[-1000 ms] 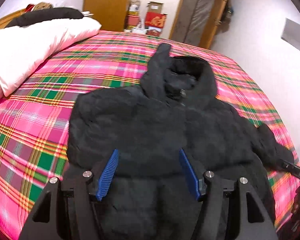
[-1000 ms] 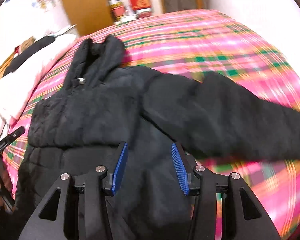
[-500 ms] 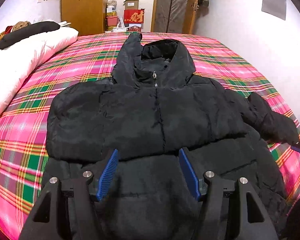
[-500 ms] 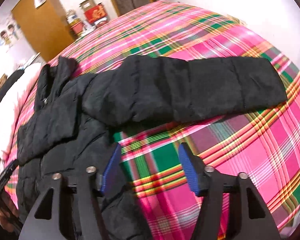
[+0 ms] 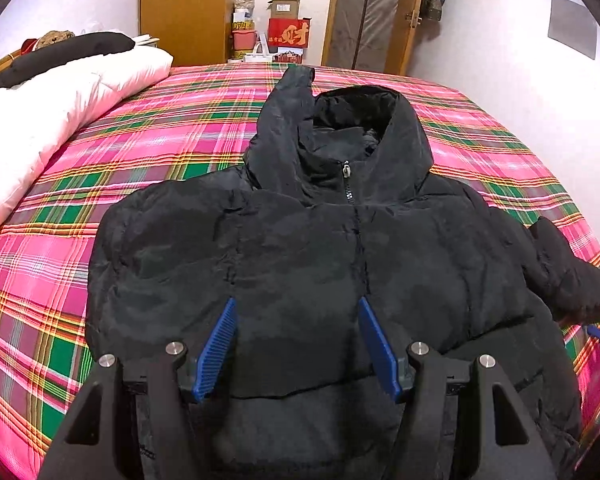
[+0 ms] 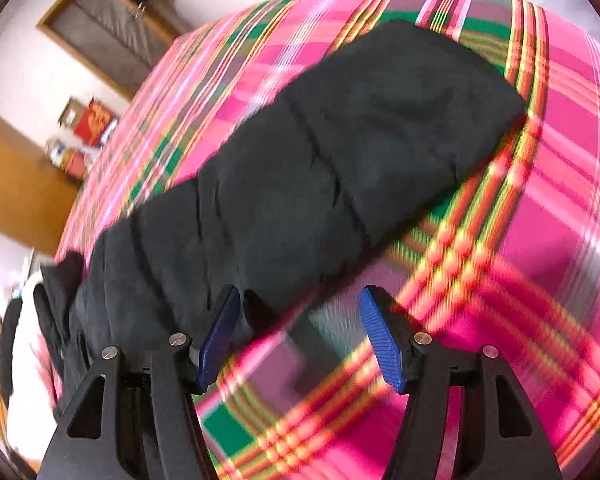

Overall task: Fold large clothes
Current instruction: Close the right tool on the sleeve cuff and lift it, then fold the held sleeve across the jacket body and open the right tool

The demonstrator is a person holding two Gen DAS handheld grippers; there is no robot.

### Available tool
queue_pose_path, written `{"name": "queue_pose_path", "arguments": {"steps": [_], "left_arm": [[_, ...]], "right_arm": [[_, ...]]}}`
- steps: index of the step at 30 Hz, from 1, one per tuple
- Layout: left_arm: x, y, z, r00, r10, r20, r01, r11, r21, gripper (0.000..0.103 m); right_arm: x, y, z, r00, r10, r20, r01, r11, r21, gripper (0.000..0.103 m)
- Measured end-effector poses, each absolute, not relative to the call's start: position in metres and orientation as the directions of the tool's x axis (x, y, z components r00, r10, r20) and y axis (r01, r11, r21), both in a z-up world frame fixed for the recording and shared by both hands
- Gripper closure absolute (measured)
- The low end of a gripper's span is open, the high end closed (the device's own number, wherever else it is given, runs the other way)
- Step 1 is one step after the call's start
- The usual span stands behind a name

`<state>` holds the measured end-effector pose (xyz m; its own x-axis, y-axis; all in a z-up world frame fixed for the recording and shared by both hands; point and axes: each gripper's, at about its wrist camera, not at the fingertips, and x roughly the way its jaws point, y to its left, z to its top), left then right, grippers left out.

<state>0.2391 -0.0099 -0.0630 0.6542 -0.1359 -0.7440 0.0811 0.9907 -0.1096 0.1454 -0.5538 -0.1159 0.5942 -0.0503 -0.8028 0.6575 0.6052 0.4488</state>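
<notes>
A bed point(image 5: 148, 168) covered in a pink, green and yellow plaid sheet fills both views. On it lies a black hooded puffer jacket point(image 5: 300, 248), front side up and zipped, its hood point(image 5: 360, 120) pointing toward the far wall. One sleeve is folded across the chest. The other sleeve point(image 6: 340, 160) stretches out flat over the sheet to the jacket's side, well clear of the body; the right wrist view is blurred there, so its cuff edge is hard to judge. A white duvet point(image 5: 52, 108) is bunched at the bed's left edge, with a dark garment on top of it. Behind the bed stand a wooden wardrobe point(image 5: 188, 8), a doorway and a stack of boxes point(image 5: 288, 28).

The left tool point(image 5: 296, 340) hovers over the jacket's lower front, its blue pads wide apart with nothing between them. The right tool point(image 6: 300, 332) hangs just beside the outstretched sleeve, over bare sheet, its jaws standing wide and gripping nothing.
</notes>
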Motion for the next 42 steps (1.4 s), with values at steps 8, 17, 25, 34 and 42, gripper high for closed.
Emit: {"name": "queue_pose_path", "arguments": {"steps": [8, 17, 25, 34, 42], "left_arm": [[0.243, -0.015, -0.065, 0.649, -0.128, -0.75, 0.094, 0.992, -0.088, 0.039], [0.245, -0.008, -0.062, 0.646, -0.127, -0.753, 0.06, 0.991, -0.116, 0.039], [0.241, 0.01, -0.048, 0.668, -0.121, -0.734, 0.018, 0.989, -0.146, 0.039], [0.239, 0.045, -0.037, 0.678, -0.108, -0.727, -0.049, 0.98, -0.191, 0.039], [0.242, 0.066, -0.033, 0.681, -0.109, -0.724, -0.1, 0.966, -0.239, 0.039]], "right_arm": [[0.156, -0.572, -0.111, 0.584, -0.126, -0.802, 0.697, 0.584, 0.416, 0.076], [0.149, -0.541, -0.019, 0.699, -0.131, -0.703, 0.556, 0.717, 0.42, 0.094], [0.172, -0.439, 0.083, 0.823, -0.01, -0.568, 0.292, 0.866, 0.407, 0.095], [0.218, -0.298, 0.073, 0.772, 0.232, -0.592, 0.025, 0.919, 0.394, 0.095], [0.257, -0.198, -0.011, 0.614, 0.376, -0.693, -0.113, 0.912, 0.395, 0.095]]}}
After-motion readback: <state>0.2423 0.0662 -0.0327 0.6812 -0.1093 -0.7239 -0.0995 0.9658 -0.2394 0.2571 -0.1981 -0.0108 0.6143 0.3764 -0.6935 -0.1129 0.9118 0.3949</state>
